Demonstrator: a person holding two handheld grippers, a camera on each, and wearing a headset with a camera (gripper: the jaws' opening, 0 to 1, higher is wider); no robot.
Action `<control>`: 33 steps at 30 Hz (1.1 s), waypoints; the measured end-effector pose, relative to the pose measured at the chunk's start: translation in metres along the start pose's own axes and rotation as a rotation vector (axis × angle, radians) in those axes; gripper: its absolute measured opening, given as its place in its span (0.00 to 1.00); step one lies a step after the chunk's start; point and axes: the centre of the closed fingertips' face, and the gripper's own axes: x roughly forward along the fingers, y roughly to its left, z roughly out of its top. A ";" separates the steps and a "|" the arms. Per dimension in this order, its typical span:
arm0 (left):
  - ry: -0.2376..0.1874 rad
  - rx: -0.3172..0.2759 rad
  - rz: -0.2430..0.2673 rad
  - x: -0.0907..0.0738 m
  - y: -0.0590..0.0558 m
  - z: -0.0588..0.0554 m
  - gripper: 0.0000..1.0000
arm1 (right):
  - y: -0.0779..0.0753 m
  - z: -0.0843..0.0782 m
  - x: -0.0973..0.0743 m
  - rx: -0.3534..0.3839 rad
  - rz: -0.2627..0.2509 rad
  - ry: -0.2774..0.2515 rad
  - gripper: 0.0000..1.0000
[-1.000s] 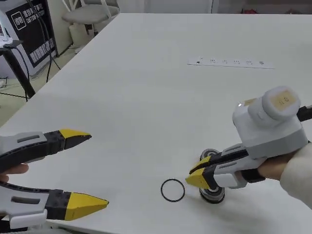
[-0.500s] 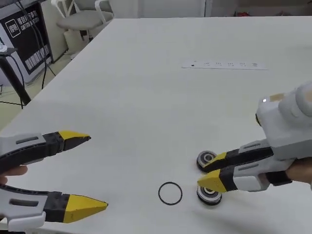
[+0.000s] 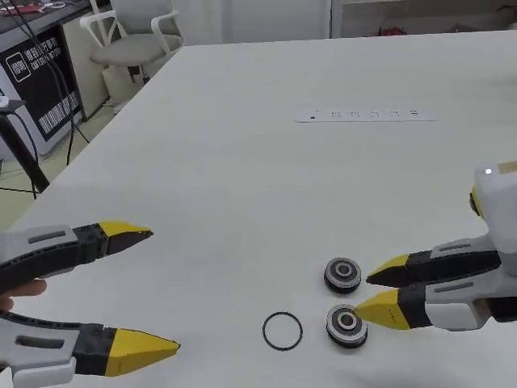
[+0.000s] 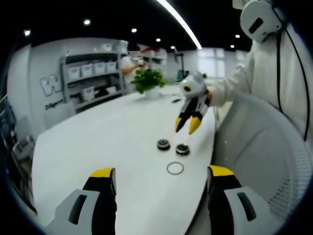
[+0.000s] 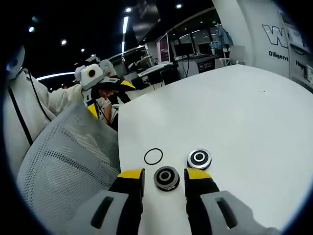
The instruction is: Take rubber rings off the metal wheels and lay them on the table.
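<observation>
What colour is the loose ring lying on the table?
Black; the head view shows the rubber ring best.

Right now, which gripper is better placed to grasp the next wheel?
Right. The right gripper is open, and in its own view one wheel lies between its jaw tips. The left gripper, also open, is far to the side, beyond the loose rubber ring.

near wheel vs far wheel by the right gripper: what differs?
The near wheel lies beside the loose rubber ring; the far wheel lies further from it. In the right gripper view, the near wheel sits at the open gap of the right gripper and looks darker; the far wheel sits aside, rim brighter. Both lie flat on the table, ungripped.
</observation>
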 end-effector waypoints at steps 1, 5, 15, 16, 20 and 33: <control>0.001 0.001 -0.002 0.000 0.000 0.000 0.77 | -0.001 -0.001 -0.001 0.002 -0.005 0.000 0.30; -0.002 0.007 -0.008 0.001 0.000 0.004 0.77 | -0.003 -0.006 -0.006 0.015 -0.017 -0.009 0.30; -0.002 0.037 -0.041 0.009 -0.003 0.018 0.77 | -0.010 -0.015 -0.013 0.051 -0.051 -0.037 0.30; -0.003 0.040 -0.045 0.010 -0.003 0.020 0.77 | -0.010 -0.016 -0.013 0.052 -0.053 -0.038 0.30; -0.007 0.054 -0.061 0.015 -0.005 0.027 0.77 | -0.010 -0.019 -0.014 0.062 -0.058 -0.046 0.29; -0.016 0.094 -0.117 0.035 -0.013 0.043 0.75 | -0.013 -0.026 -0.015 0.088 -0.073 -0.066 0.30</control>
